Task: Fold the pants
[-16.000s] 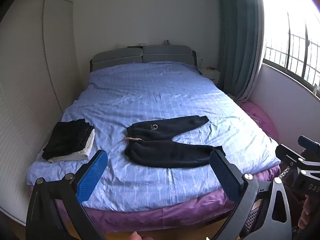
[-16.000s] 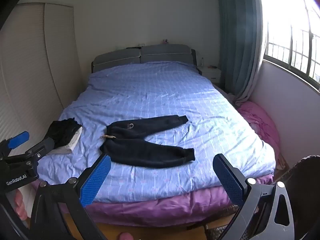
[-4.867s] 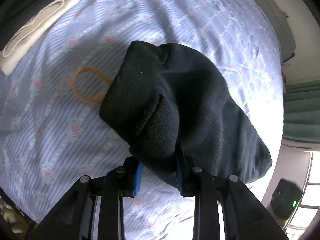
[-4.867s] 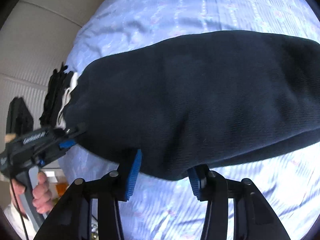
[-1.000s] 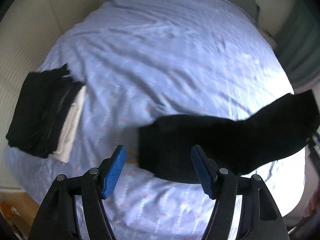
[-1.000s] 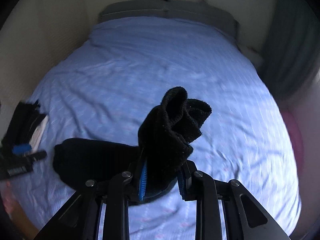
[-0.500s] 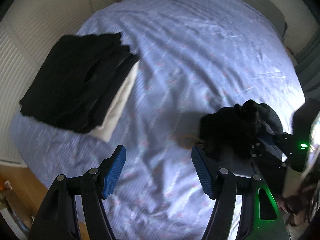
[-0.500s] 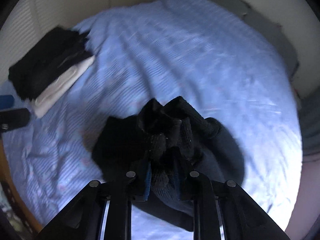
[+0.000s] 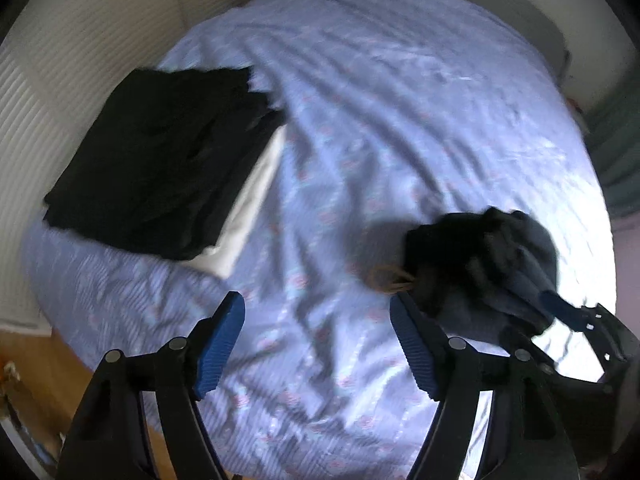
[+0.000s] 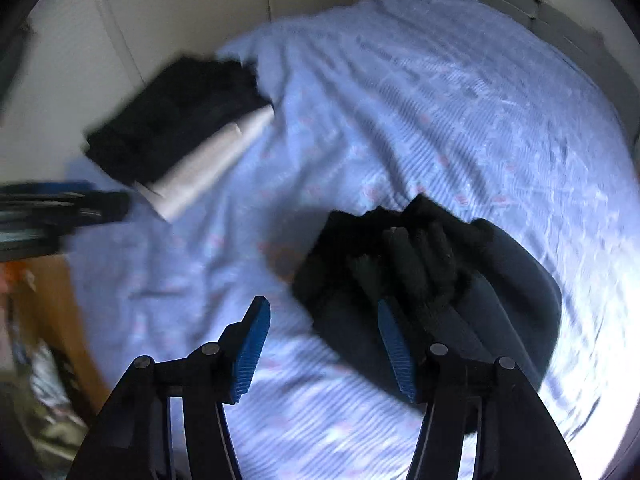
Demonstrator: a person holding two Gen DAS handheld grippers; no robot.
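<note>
- On the blue bedsheet (image 9: 400, 100), near its right side, the black pants (image 10: 420, 272) lie bunched in a heap
- Left gripper (image 9: 316, 340) hangs released, holding nothing
- Right gripper (image 10: 324, 344) spread apart, pants touching its right pad
- Far left sits a stack of folded clothes (image 9: 160, 160)

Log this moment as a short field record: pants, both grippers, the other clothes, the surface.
pants: black pants, bunched in a folded heap on the bed, cuffs on top
drawstring: tan loop sticking out at the heap's left edge
left gripper: open, empty, over bare sheet left of the pants
right gripper: open, empty, its right finger over the heap's near edge
stack: folded dark clothes on a white piece, far left of the bed
bed: blue patterned sheet, wrinkled
</note>
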